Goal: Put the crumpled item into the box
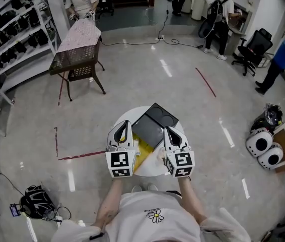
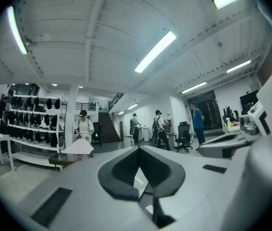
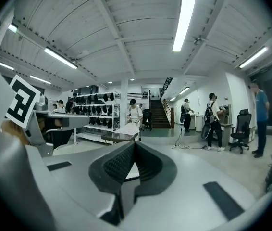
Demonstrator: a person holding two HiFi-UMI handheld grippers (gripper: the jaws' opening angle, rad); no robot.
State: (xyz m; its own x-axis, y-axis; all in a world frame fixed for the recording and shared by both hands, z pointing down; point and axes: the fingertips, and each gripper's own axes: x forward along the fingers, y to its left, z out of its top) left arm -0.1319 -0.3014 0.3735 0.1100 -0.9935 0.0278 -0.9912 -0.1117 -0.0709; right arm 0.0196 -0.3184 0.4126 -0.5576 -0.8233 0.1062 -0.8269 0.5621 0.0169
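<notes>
A small round white table (image 1: 131, 116) stands in front of me. On it lies a dark open box (image 1: 151, 127), and in front of that a yellow item (image 1: 142, 158) with something pale and crumpled (image 1: 156, 158) beside it, partly hidden by the grippers. My left gripper (image 1: 124, 128) hovers over the table's left side and my right gripper (image 1: 169, 133) over its right side. In the left gripper view the left gripper (image 2: 138, 151) has its pads together with nothing between them. The right gripper (image 3: 134, 147) looks the same in the right gripper view. Both point out into the room.
A folding table with a pink cloth (image 1: 80, 36) stands at the far left, next to shelves of dark items (image 1: 11, 34). People stand at the back and right, near an office chair (image 1: 254, 47). A black bag (image 1: 37, 201) and two white round devices (image 1: 263, 148) sit on the floor.
</notes>
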